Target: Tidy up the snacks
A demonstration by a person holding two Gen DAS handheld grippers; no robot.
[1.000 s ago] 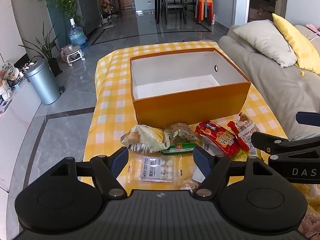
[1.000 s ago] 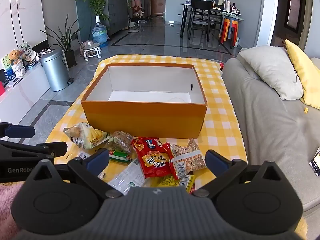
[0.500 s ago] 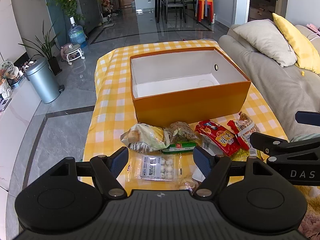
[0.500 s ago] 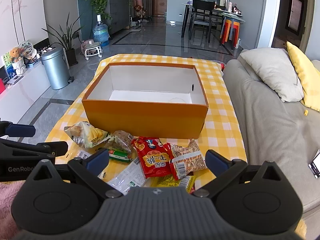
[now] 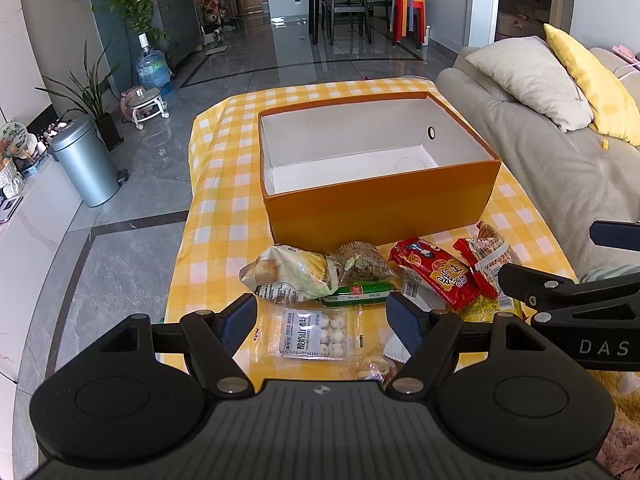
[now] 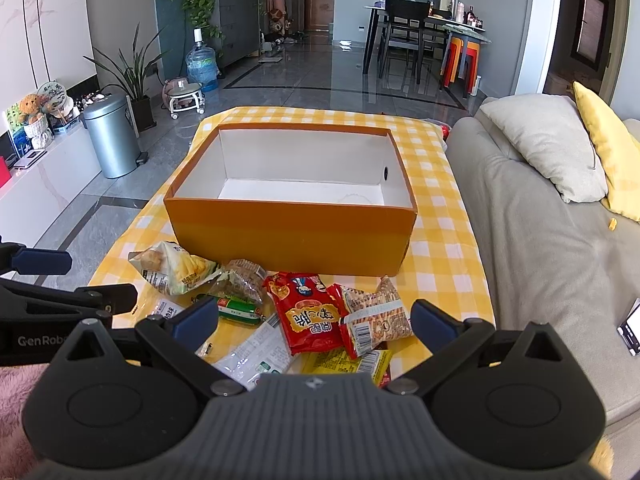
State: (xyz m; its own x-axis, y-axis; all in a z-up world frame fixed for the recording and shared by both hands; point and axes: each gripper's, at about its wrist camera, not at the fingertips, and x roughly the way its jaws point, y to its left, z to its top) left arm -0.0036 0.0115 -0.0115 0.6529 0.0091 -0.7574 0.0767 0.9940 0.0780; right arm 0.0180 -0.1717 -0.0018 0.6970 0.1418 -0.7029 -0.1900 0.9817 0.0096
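Observation:
An orange box [image 5: 380, 204] [image 6: 288, 232] with a white, empty inside stands on the yellow checked table. Loose snacks lie in front of it: a pale yellow bag [image 5: 288, 276] [image 6: 176, 266], a green sausage stick [image 5: 360, 290] [image 6: 236, 308], a red packet [image 5: 434, 272] [image 6: 308, 312], a biscuit-stick pack [image 5: 490, 254] [image 6: 378, 316] and a clear pack of white balls [image 5: 312, 334]. My left gripper [image 5: 322, 322] hangs open just above the white-ball pack. My right gripper [image 6: 314, 320] hangs open above the red packet. Neither holds anything.
A grey sofa [image 6: 552, 240] with a grey and a yellow cushion runs along the table's right side. On the floor to the left stand a metal bin [image 5: 86, 160] and a low white shelf [image 6: 36, 196]. A phone [image 6: 632, 326] lies on the sofa.
Both grippers have drifted slightly; the snacks and box sit a little lower in the views. Nothing was picked up or moved.

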